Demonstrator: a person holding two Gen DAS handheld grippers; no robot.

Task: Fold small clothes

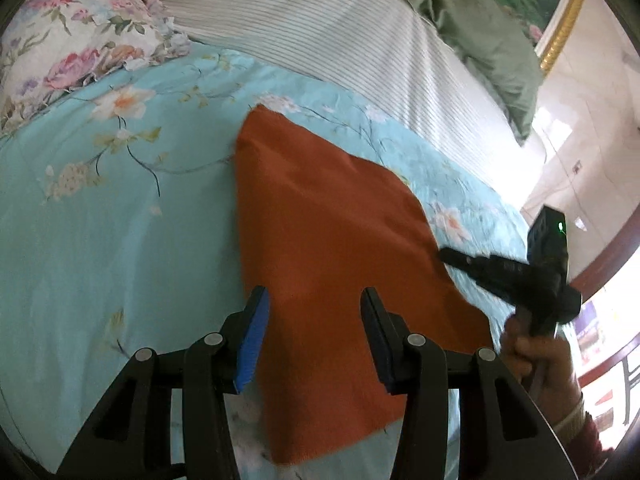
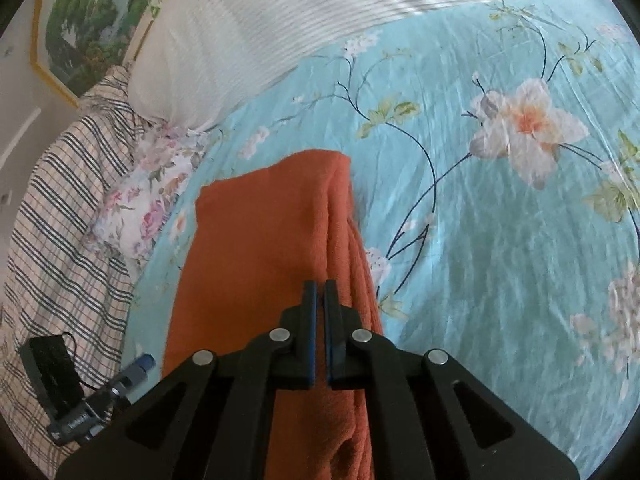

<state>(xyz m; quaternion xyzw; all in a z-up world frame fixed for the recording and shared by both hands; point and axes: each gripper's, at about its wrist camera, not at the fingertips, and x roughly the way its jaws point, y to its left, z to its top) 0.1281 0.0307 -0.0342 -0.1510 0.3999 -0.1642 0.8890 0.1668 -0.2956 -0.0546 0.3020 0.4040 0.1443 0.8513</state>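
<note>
An orange cloth (image 1: 332, 240) lies on the turquoise floral bedspread (image 1: 120, 220), with a lengthwise folded ridge (image 2: 340, 220) along its right side. My left gripper (image 1: 316, 332) is open and hovers over the cloth's near end. Its blue pads stand apart on either side of the fabric, not pressing on it. My right gripper (image 2: 320, 288) is shut, and its tips sit on the folded right edge of the cloth (image 2: 260, 260). In the left wrist view the right gripper (image 1: 448, 258) reaches that edge from the right, held by a hand (image 1: 532, 356).
A white striped pillow (image 1: 340, 28) and a green pillow (image 1: 480, 36) lie at the head of the bed. A floral cushion (image 1: 72, 52) and a checked blanket (image 2: 60, 220) sit to one side. The bed's edge and the floor (image 1: 580, 140) lie beyond the right gripper.
</note>
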